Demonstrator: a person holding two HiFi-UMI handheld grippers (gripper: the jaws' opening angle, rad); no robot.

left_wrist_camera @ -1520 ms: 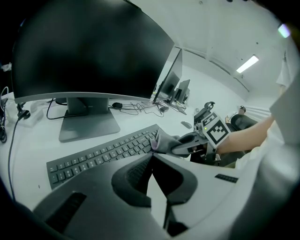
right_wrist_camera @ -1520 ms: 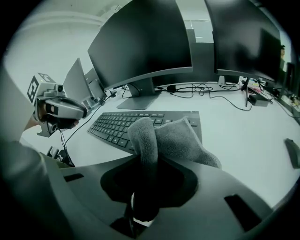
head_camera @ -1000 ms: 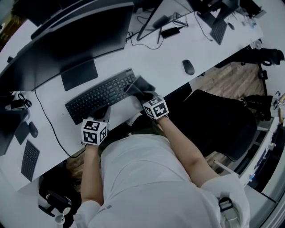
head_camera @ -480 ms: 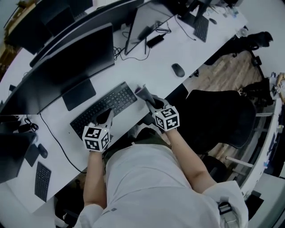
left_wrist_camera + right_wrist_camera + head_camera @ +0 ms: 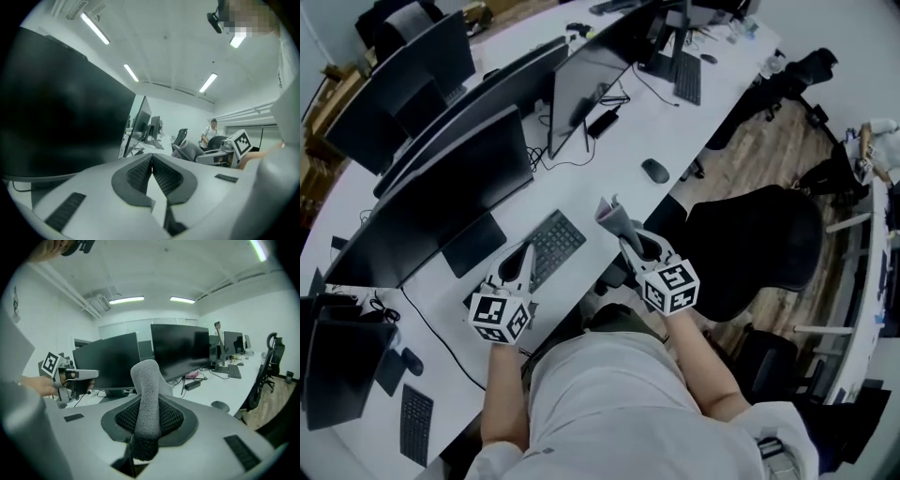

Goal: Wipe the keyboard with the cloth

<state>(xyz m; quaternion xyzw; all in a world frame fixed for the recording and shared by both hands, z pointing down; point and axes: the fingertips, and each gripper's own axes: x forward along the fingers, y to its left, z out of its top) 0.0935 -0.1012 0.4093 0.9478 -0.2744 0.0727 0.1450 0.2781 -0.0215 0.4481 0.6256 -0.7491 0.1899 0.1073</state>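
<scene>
Grey cloth (image 5: 611, 214) sticking up from right gripper (image 5: 626, 239), jaws clenching it, hanging in air off right end of keyboard (image 5: 551, 242), not touching keys. Left gripper (image 5: 523, 255) hovering over keyboard's near-left part, jaws pressed together, empty. Wiping likely finishing or pausing; cleanliness unreadable. Surface (image 5: 609, 141) edge running just beneath right gripper, chair (image 5: 750, 244) sitting close behind. Open room lying toward mouse (image 5: 655, 171); monitor (image 5: 441, 206) crowding far side.

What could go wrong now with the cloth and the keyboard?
The cloth is pinched in the right gripper as a narrow roll, so it might slip out or wipe few keys. The left gripper is shut on nothing, so the keyboard is not steadied and might slide when wiped.
</scene>
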